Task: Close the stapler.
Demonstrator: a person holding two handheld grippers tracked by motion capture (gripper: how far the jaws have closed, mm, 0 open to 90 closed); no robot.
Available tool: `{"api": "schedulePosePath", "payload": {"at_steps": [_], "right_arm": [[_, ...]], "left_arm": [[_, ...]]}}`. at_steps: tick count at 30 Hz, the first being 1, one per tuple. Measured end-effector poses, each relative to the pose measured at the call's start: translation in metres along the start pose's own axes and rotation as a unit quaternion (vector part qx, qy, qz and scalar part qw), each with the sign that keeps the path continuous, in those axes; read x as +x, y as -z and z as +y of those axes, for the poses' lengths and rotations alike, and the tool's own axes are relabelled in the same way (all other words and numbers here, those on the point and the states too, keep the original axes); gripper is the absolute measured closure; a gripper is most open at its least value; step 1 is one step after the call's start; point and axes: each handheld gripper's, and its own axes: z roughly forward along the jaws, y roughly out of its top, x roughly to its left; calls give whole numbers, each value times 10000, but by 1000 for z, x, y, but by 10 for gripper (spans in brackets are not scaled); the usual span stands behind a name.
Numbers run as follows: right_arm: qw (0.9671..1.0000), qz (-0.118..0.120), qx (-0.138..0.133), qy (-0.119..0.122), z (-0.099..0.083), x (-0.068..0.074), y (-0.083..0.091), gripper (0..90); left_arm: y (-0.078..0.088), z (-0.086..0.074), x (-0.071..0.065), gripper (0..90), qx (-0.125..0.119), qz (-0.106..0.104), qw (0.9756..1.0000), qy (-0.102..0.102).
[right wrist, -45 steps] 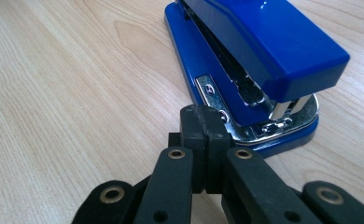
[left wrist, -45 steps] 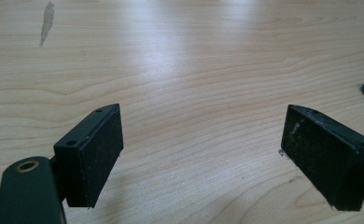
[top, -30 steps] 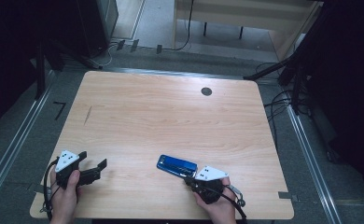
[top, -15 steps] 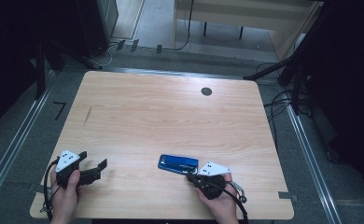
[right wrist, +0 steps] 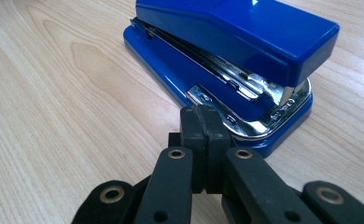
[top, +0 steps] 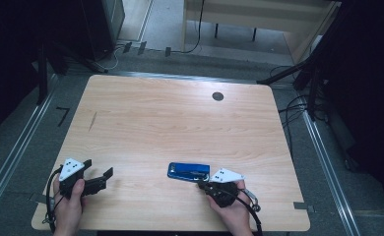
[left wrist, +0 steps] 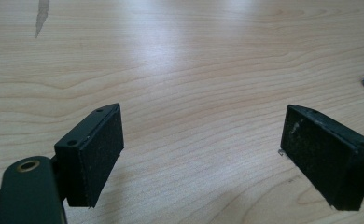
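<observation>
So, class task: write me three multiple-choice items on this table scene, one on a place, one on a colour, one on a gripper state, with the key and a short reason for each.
1. Where does the stapler lie on the table?
A. far edge
B. near edge, by the right gripper
C. left corner

2. What colour is the stapler?
A. red
B. green
C. blue

3. How does the left gripper stand?
A. open, nothing between its pads
B. shut on the stapler
C. shut, empty

Key: 1 B, the high view shows it just ahead of the right gripper; 2 C, its body is blue with chrome parts; 3 A, bare wood shows between its wide-apart pads.
</observation>
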Motion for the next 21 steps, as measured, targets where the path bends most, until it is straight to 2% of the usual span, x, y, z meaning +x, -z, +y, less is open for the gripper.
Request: {"api": "schedulePosePath", "payload": {"at_steps": [21], "right_arm": [[10000,-3,-4,-83,3,-4,-2,900]], "left_arm": [[0,0,1,140,13,3,10000,13]]}}
